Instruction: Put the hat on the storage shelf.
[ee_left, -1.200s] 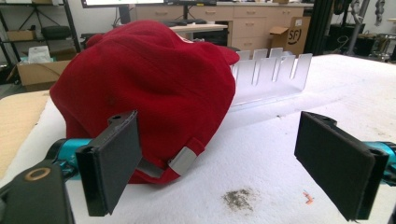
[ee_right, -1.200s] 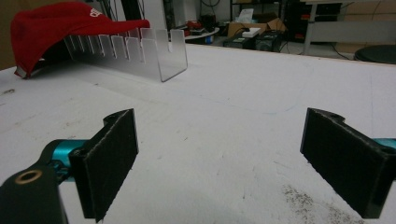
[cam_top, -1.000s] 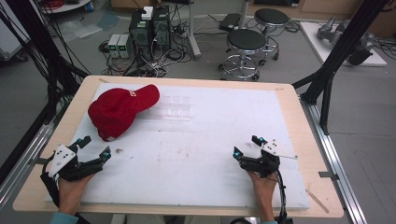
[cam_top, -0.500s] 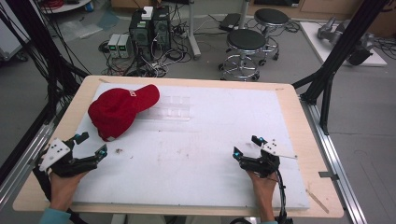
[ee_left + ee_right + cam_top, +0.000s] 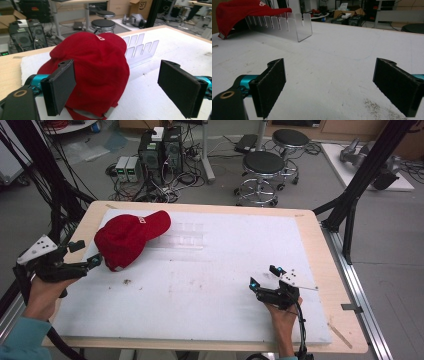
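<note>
my left gripper (image 5: 85,255) sits at about nine o'clock on the worktop (image 5: 310,227), held in my left hand (image 5: 42,292), its jaws spread wide and gripping nothing. in the left gripper view the red cap (image 5: 95,72) lies right ahead between the two pads (image 5: 60,86), and i cannot tell whether the near pad touches the cloth. from the high view the cap rests at about ten o'clock on the white mat (image 5: 225,285), its brim pointing toward one o'clock and lying over the end of a clear slotted rack (image 5: 187,236). the rack runs on toward the centre. my right gripper (image 5: 264,277) is at about four o'clock, well apart from the cap, jaws also released, my right hand (image 5: 282,317) behind it. in the right gripper view a patch of dark specks (image 5: 379,108) marks the mat near the right pad.
</note>
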Motion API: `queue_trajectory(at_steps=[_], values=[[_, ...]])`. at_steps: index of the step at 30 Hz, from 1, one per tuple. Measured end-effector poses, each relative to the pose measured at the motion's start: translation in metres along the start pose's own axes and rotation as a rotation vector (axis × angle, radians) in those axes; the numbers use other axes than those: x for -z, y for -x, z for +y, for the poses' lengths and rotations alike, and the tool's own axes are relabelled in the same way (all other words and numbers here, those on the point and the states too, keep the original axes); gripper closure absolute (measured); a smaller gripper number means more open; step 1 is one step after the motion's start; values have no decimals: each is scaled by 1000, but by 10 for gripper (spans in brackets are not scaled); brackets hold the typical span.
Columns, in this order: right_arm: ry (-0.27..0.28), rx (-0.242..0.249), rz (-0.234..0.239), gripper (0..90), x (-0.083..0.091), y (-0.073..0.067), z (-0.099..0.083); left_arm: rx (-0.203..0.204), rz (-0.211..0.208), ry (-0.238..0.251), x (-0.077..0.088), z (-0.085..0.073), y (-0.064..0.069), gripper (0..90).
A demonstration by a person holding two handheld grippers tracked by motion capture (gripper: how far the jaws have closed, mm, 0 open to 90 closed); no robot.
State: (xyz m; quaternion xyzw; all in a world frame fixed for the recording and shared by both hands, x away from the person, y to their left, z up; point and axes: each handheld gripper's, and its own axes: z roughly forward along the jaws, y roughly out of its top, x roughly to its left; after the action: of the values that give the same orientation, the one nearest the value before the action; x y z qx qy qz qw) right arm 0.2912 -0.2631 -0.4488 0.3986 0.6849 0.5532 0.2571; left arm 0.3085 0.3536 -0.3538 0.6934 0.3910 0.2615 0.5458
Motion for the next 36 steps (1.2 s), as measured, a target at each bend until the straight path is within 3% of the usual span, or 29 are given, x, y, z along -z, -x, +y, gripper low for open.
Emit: queue_trajectory(at_steps=[5, 13, 22, 26, 30, 36], values=[[-6, 5, -6, 102, 0, -1, 0, -48, 31, -41, -12, 16, -16, 151], [-11, 1, -17, 102, -1, -1, 0, -68, 58, -141, -44, 26, -37, 151], [-10, -9, -50, 102, -1, -1, 0, -15, 49, -207, -71, 29, -59, 148], [-8, -8, -51, 102, -1, -1, 0, 22, 31, -258, -76, 23, -64, 144], [-10, -13, -54, 102, -1, -1, 0, 53, 16, -255, -77, 18, -69, 136], [-10, -2, -59, 102, -1, -2, 0, 105, 6, -294, -86, 7, -72, 120]])
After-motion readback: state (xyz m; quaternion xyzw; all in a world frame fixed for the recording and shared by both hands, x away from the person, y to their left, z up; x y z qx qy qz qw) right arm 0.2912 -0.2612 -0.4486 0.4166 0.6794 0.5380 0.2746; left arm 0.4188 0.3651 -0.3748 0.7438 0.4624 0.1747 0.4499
